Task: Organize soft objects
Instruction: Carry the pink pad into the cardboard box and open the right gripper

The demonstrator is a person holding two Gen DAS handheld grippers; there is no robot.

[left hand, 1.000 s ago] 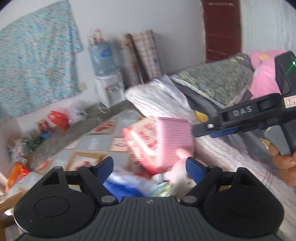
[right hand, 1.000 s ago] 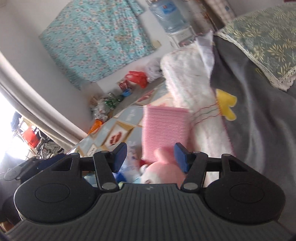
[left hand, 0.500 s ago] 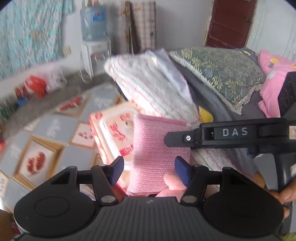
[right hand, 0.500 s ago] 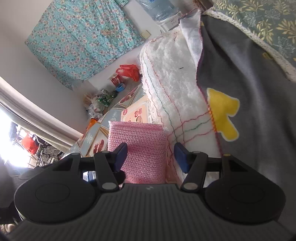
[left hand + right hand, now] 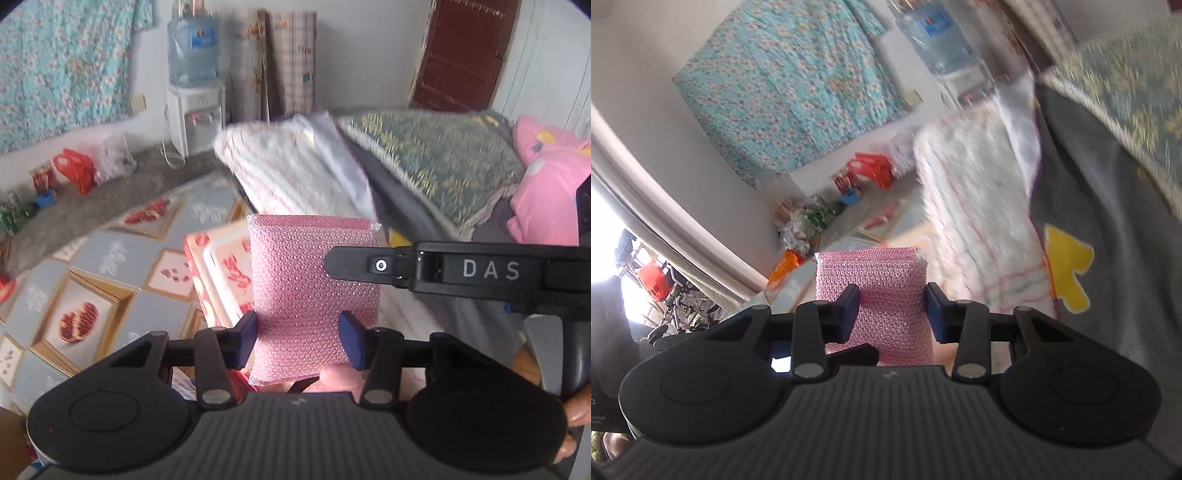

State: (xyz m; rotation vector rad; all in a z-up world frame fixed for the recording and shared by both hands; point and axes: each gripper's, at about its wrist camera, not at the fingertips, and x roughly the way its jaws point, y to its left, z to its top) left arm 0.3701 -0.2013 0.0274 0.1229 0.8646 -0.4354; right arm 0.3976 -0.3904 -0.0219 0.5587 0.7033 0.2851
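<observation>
The pink, mesh-textured rectangular sponge [image 5: 314,280] stands upright between the blue pads of both tools, above the patterned floor tiles [image 5: 110,258] and just beside the edge of the bed.

Left gripper [image 5: 298,339]: the jaws bracket the lower part of the sponge. The left pad touches its edge; the right pad overlaps its face, so whether this tool is clenched on the sponge or merely around it cannot be told.

Right gripper [image 5: 889,313]: the jaws sit against both sides of the sponge [image 5: 882,295], grasping it at mid-height. In the left wrist view, one black finger of this tool (marked "DAS") crosses the sponge's upper right face.

Surroundings: a white fleecy blanket with red stitching [image 5: 291,173] hangs over the bed edge, next to a grey cloth with a yellow patch [image 5: 1067,269]. A red-and-white printed box [image 5: 221,269] lies behind the sponge. A water dispenser with a blue bottle [image 5: 194,92] stands against the far wall, motion-blurred.
</observation>
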